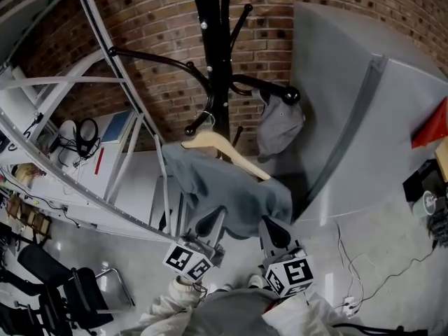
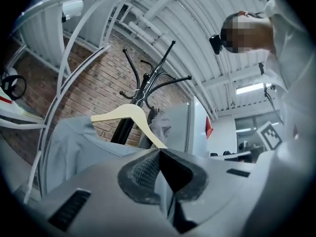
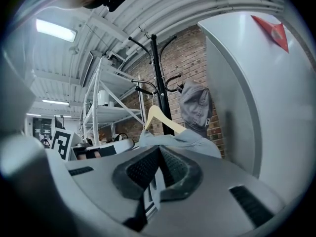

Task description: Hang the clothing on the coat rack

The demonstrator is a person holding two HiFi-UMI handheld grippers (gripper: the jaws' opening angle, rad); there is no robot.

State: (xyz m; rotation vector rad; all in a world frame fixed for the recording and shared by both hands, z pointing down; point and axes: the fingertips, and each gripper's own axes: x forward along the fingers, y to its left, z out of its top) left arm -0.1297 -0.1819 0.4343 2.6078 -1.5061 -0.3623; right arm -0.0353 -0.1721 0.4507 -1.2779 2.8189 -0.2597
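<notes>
A black coat rack (image 1: 218, 47) stands against the brick wall, with a grey cap (image 1: 278, 124) hung on its right hook. A pale wooden hanger (image 1: 224, 148) carries a blue-grey shirt (image 1: 224, 187) in front of the pole. Its metal hook lies close to a lower rack arm; I cannot tell whether it rests on it. My left gripper (image 1: 210, 222) is shut on the shirt's lower left edge, and my right gripper (image 1: 275, 231) is shut on its lower right edge. A strip of cloth shows between the pads of the left gripper (image 2: 160, 154) and the right gripper (image 3: 159, 152).
White metal shelving (image 1: 84, 138) with headphones (image 1: 87, 135) runs along the left. A tall grey cabinet (image 1: 350, 117) stands just right of the rack. A black chair (image 1: 63, 292) sits low at left, and cables (image 1: 378, 278) trail over the floor at right.
</notes>
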